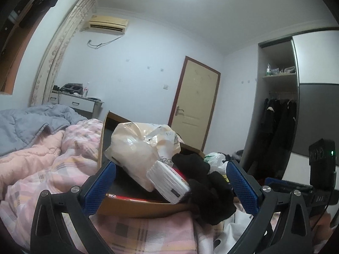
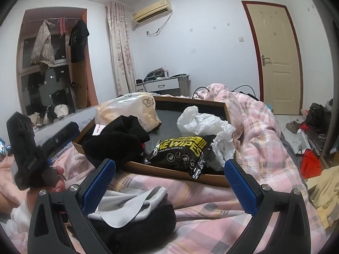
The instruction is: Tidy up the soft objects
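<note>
Both grippers' fingers (image 1: 243, 188) gape empty; the black garment (image 1: 211, 192), limp and light over the tray's (image 1: 135, 208) near edge, wants pinching mid-bunch.

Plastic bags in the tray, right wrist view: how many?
2. A beige printed bag sits at the tray's far left corner; a crumpled white bag lies on its right side, behind the wipes pack. Others may be hidden beneath.

White walls, cream door (image 2: 277, 59), floral curtain (image 2: 121, 48), air conditioner (image 1: 108, 24), open wardrobe (image 1: 279, 97).
</note>
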The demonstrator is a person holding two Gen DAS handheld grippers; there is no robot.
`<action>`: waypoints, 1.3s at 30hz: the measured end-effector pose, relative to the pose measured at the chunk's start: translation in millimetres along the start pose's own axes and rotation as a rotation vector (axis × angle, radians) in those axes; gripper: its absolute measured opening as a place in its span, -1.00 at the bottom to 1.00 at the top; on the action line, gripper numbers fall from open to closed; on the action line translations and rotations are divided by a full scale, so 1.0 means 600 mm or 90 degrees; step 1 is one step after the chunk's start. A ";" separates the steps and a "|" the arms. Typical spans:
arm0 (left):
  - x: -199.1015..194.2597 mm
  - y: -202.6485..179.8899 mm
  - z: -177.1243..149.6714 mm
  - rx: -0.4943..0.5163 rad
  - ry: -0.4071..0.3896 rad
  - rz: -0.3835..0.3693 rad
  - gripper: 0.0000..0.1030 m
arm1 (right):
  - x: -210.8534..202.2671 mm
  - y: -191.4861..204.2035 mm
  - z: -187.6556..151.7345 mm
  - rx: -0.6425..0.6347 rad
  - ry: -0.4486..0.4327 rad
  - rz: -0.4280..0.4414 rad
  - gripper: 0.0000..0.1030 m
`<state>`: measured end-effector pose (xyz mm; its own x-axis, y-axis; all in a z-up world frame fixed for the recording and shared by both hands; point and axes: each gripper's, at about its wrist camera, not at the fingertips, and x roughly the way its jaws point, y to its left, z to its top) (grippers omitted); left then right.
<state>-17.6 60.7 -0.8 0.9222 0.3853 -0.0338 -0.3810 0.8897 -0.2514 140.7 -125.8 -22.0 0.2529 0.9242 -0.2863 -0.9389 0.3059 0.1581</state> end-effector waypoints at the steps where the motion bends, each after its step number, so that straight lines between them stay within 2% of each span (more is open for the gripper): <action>1: -0.002 0.002 -0.001 0.000 0.000 -0.002 1.00 | -0.004 -0.001 0.001 0.006 -0.003 0.005 0.99; 6: 0.009 0.011 -0.006 -0.014 0.017 -0.001 1.00 | -0.007 -0.004 0.000 0.027 -0.003 0.038 0.99; 12: 0.021 0.026 -0.013 -0.011 0.023 -0.021 1.00 | 0.008 0.001 -0.002 0.020 0.013 0.003 0.99; 19: 0.028 0.042 -0.014 -0.023 0.032 -0.023 1.00 | 0.025 0.043 -0.007 -0.060 0.060 -0.011 0.99; 39: 0.047 0.033 -0.027 0.000 0.054 -0.022 1.00 | 0.021 0.046 -0.026 -0.078 0.096 0.021 0.99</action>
<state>1.8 84.9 -22.3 0.9369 0.3328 -0.1069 -0.3494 0.9021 -0.2532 114.3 -109.4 -35.7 0.1919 0.8855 -0.4232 -0.9698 0.2371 0.0564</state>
